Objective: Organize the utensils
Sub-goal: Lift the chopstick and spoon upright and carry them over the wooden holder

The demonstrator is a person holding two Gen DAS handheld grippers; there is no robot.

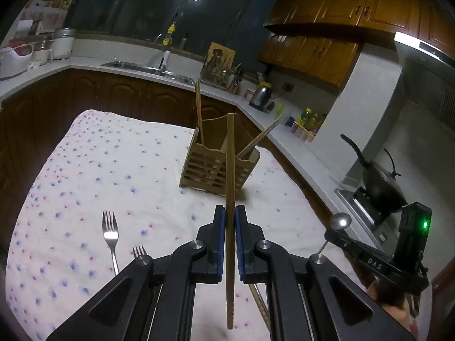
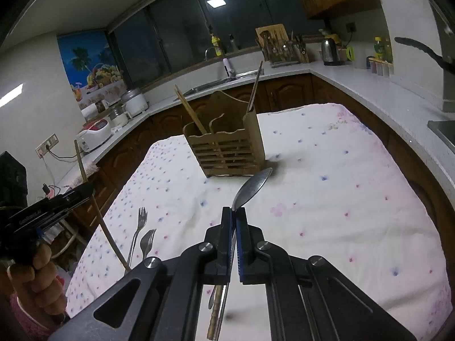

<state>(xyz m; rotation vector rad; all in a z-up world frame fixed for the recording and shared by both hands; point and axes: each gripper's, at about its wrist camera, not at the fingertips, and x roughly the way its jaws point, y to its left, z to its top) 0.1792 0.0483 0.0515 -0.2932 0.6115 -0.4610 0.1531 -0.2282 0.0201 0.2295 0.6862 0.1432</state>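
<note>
Left wrist view: left claw (image 1: 230, 216) pinches a light, stiff, smooth chopstick (image 1: 229, 170) mid-length; right claw (image 2: 234, 218) pinches a hard, slippery spoon (image 2: 251, 189) by its neck.

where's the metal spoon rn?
The shiny metal spoon is clamped in the right gripper, bowl pointing up toward the slatted bamboo utensil holder, above the floral tablecloth; the left wrist view shows it at far right.

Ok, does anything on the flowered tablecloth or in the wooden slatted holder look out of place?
Two steel forks lie loose on the flowered tablecloth; chopsticks in the wooden slatted holder lean in opposite directions. Nothing spilled or broken.
</note>
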